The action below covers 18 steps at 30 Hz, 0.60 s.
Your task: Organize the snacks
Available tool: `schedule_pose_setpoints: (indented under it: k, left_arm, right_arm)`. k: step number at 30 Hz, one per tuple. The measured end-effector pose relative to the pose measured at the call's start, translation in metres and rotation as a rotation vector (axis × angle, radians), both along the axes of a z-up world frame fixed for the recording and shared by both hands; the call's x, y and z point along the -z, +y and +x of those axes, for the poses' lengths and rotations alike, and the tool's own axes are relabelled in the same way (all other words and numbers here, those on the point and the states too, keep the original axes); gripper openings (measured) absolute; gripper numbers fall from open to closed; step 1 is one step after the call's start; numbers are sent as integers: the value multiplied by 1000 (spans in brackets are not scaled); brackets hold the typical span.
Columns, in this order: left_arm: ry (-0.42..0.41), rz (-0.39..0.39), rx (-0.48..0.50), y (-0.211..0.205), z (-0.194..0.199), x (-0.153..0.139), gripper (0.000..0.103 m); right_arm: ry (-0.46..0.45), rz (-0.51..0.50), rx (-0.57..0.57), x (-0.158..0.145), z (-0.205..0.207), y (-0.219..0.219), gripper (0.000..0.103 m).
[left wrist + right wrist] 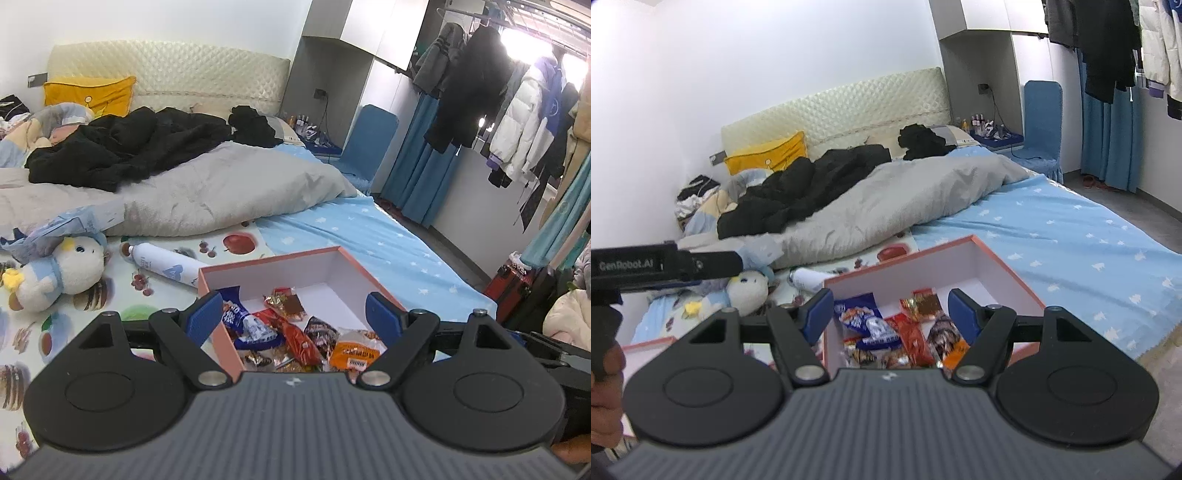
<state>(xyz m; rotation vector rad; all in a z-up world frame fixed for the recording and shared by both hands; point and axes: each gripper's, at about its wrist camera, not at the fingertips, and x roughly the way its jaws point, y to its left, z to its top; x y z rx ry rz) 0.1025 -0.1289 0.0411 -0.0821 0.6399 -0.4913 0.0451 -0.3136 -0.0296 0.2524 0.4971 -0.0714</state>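
Observation:
A salmon-pink box (280,258) with a white inside lies open on the bed. Several wrapped snacks lie in its near half: a blue packet (243,321), a red packet (295,336), an orange packet (354,352) and a gold-and-brown one (284,301). My left gripper (293,314) hovers over the box's near left corner, open, with nothing gripped. My right gripper (891,312) hangs open above the same box (923,254), over the blue packet (864,317) and red packet (916,339). The left gripper's black body (665,266) shows at the left of the right wrist view.
A plush toy (55,273) and a white bottle (162,266) lie left of the box. A second pink-edged tray (646,343) sits at the near left. A grey duvet (221,192) and black clothes cover the bed behind. A red case (517,284) stands at the bedside.

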Motion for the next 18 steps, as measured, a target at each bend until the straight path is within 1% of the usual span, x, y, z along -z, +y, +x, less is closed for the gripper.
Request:
schedule_pose_setpoints:
  k: [3, 6, 9, 14, 18]
  left_arm:
    - [-1, -4, -2, 5, -15, 1, 87]
    - [-7, 11, -16, 9, -25, 4, 87]
    - [6, 9, -24, 14, -32, 10, 87]
    - [20, 22, -33, 24, -33, 17, 87]
    - [14, 24, -42, 29, -33, 15, 87]
  right_arm:
    - [-3, -2, 6, 2, -7, 4, 71]
    - [-18, -29, 14, 3, -14, 8, 71]
    - [-7, -31, -4, 7, -18, 13, 71]
    - [13, -20, -16, 10, -24, 15, 71]
    - [18, -21, -7, 12, -23, 15, 71]
